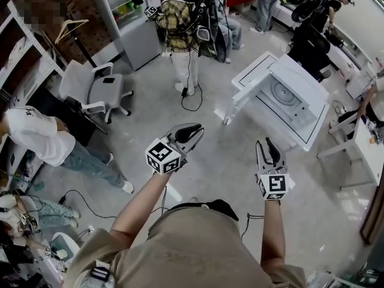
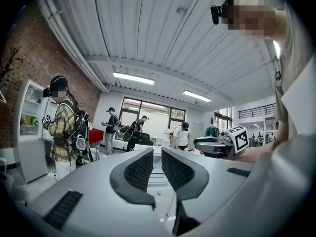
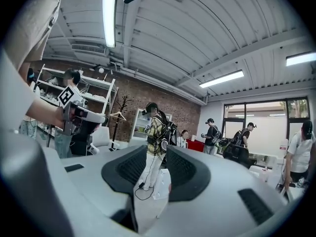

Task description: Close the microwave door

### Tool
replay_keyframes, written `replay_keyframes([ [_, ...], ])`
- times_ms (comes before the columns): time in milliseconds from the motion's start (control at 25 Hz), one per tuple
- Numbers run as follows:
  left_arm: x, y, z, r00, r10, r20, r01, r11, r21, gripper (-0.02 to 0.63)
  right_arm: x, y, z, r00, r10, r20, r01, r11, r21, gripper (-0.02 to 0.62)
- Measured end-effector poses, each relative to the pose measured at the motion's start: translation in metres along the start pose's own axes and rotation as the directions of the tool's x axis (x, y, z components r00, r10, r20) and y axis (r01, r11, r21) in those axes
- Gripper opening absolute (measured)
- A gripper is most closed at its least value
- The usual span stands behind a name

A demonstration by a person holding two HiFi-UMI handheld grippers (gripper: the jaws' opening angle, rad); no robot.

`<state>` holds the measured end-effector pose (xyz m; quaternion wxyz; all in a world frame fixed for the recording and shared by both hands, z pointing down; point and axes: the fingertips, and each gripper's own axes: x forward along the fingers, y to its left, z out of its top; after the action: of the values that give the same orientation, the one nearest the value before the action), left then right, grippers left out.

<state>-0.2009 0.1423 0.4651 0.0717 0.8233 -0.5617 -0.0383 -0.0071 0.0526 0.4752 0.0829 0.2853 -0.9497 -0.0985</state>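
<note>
The white microwave (image 1: 292,98) sits on a small white table ahead and to the right in the head view, seen from above. Its door (image 1: 252,77) is swung wide open toward the left, and the round turntable shows inside. My left gripper (image 1: 193,133) is held out over the floor, left of and short of the door. It is open with nothing between its pads (image 2: 139,171). My right gripper (image 1: 267,150) hangs nearer the microwave's front, also open and empty. Each gripper view shows the other gripper: the right gripper (image 2: 217,146) and the left gripper (image 3: 79,116).
A person in a plaid shirt (image 1: 179,24) stands ahead with a cable (image 1: 192,102) trailing on the floor. A grey office chair (image 1: 95,89) stands at the left, and a person (image 1: 43,139) bends near it. More people and white tables (image 1: 365,141) are at the right.
</note>
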Motion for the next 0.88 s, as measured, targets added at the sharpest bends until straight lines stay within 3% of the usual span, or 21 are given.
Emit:
replay_keyframes([
  [200, 0.001, 0.027, 0.002, 1.0, -0.017, 0.002, 0.017, 1.0, -0.01, 0.04, 0.025, 0.012, 0.005, 1.0, -0.01, -0.006, 0.01, 1.0, 0.001, 0.129],
  [680, 0.067, 0.077, 0.013, 0.999, -0.033, -0.027, 0.032, 0.999, -0.005, 0.04, 0.087, -0.024, 0.005, 1.0, -0.002, -0.005, 0.002, 1.0, 0.004, 0.129],
  [880, 0.095, 0.101, 0.025, 0.999, -0.044, -0.031, 0.045, 0.999, 0.031, 0.04, 0.123, -0.039, 0.012, 1.0, 0.017, 0.01, -0.017, 1.0, 0.007, 0.129],
])
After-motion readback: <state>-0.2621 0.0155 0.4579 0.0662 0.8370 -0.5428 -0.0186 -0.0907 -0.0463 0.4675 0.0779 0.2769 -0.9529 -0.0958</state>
